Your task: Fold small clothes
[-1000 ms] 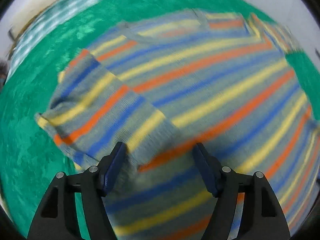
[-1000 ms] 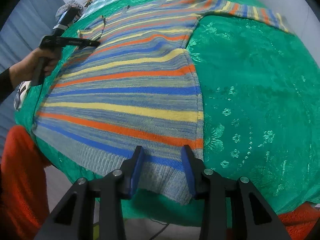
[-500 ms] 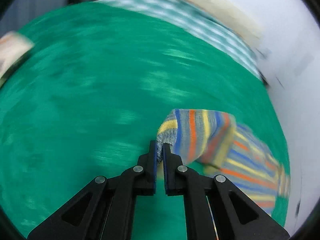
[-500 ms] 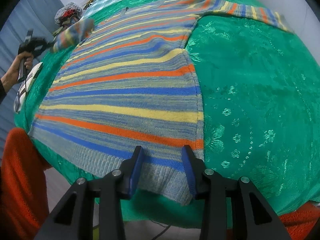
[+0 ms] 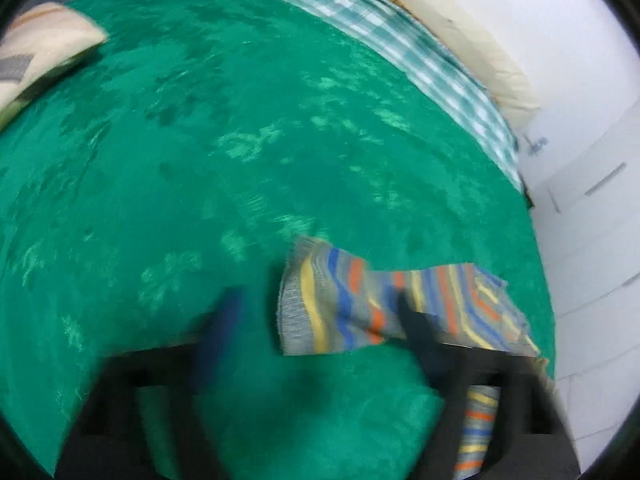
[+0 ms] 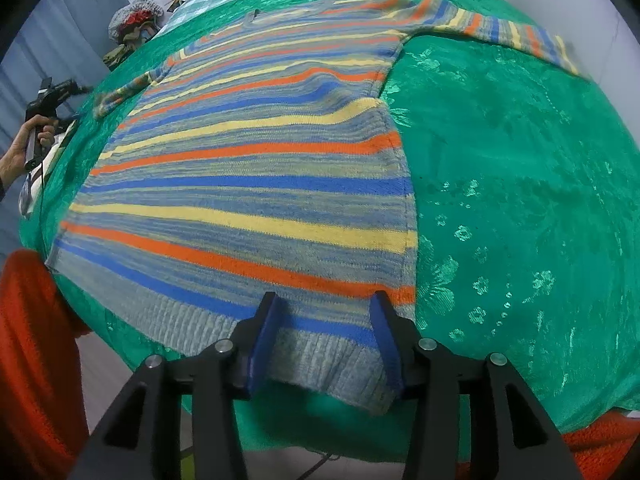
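A striped knit sweater (image 6: 256, 184) lies flat on the green bed cover (image 6: 520, 160). Its ribbed hem (image 6: 320, 344) sits between the fingers of my right gripper (image 6: 325, 304), whose jaws are opening; the pads stand apart from the cloth. In the left wrist view the sweater's sleeve (image 5: 452, 300) lies stretched out on the cover, its cuff between the blurred fingers of my left gripper (image 5: 316, 304). Those jaws are opening wide and no pad presses the cuff. The right wrist view shows that gripper (image 6: 52, 92) far left in a hand, beside the sleeve (image 6: 120, 92).
A pale pillow (image 5: 40, 52) lies at the cover's far left corner. A green checked cloth (image 5: 420, 52) runs along the far edge by a white wall. Orange fabric (image 6: 32, 340) hangs below the near edge. A bundle of things (image 6: 136, 20) sits beyond the bed.
My left gripper shut on the sleeve cuff, swung it off the sweater body out to the side, then opened and left it on the cover. The right gripper's jaws widened slightly.
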The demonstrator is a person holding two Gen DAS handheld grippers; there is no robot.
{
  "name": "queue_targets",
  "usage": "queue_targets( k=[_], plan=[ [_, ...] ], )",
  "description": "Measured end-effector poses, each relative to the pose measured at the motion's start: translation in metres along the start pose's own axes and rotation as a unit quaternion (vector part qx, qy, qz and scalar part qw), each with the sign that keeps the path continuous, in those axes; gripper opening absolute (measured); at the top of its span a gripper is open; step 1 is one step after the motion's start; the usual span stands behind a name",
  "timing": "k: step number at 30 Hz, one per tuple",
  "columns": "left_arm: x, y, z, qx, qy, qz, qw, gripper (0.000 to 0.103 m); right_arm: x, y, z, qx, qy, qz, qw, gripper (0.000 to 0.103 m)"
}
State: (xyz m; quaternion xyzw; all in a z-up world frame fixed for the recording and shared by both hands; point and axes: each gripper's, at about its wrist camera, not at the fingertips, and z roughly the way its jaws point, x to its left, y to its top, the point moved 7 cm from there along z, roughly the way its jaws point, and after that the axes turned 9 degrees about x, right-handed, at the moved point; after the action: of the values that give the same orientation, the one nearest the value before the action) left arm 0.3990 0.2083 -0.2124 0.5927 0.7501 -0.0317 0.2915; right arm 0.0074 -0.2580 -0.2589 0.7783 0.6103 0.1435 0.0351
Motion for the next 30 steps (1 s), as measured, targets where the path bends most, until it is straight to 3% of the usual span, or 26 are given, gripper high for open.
queue_targets(
  k=[5,10,11,12,13,14,19,22,23,24,26,27,28,30],
  plan=[
    [0.026,-0.033,0.017,0.01,-0.063,-0.045,0.9969,0.082,0.002,0.001,0.001,-0.003,-0.004,-0.003,1.0,0.049],
    [-0.002,-0.042,0.027,-0.018,-0.075,0.036,0.9964,0.077,0.004,0.002,0.003,-0.005,-0.007,-0.01,1.0,0.05],
    [-0.007,-0.042,0.032,-0.019,-0.073,0.052,0.9958,0.06,0.005,0.002,0.004,-0.005,-0.008,-0.009,1.0,0.05],
    [-0.013,-0.041,0.04,-0.011,-0.06,0.068,0.9958,0.032,0.005,0.003,0.004,-0.006,-0.008,-0.009,1.0,0.05],
    [-0.016,-0.042,0.046,0.005,-0.053,0.076,0.9957,0.014,0.005,0.003,0.004,-0.006,-0.008,-0.008,1.0,0.05],
    [-0.016,-0.042,0.047,0.018,-0.054,0.075,0.9956,0.005,0.005,0.003,0.004,-0.006,-0.008,-0.007,1.0,0.05],
    [-0.026,-0.04,0.014,0.053,-0.048,0.118,0.9904,0.004,0.005,0.004,0.005,-0.007,-0.01,-0.01,1.0,0.05],
    [-0.01,-0.039,0.008,0.124,-0.017,0.101,0.9869,0.004,0.005,0.005,0.005,-0.007,-0.01,-0.012,1.0,0.05],
    [0.003,-0.043,0.014,0.16,0.006,0.089,0.983,0.004,0.005,0.005,0.005,-0.007,-0.01,-0.012,1.0,0.05],
    [0.018,-0.047,0.021,0.187,0.06,0.085,0.9769,0.003,0.005,0.005,0.005,-0.008,-0.01,-0.011,1.0,0.051],
    [0.039,-0.053,0.027,0.203,0.129,0.084,0.967,0.002,0.005,0.006,0.005,-0.008,-0.01,-0.009,1.0,0.051],
    [0.041,-0.053,0.026,0.201,0.115,0.078,0.9696,0.004,0.004,0.005,0.005,-0.009,-0.01,-0.008,1.0,0.051],
    [0.041,-0.052,0.021,0.193,0.087,0.068,0.9749,0.009,0.005,0.005,0.005,-0.01,-0.01,-0.008,1.0,0.051],
    [0.041,-0.046,0.006,0.154,0.032,0.046,0.9865,0.057,0.005,0.004,0.005,-0.012,-0.011,-0.009,1.0,0.051]
  ],
)
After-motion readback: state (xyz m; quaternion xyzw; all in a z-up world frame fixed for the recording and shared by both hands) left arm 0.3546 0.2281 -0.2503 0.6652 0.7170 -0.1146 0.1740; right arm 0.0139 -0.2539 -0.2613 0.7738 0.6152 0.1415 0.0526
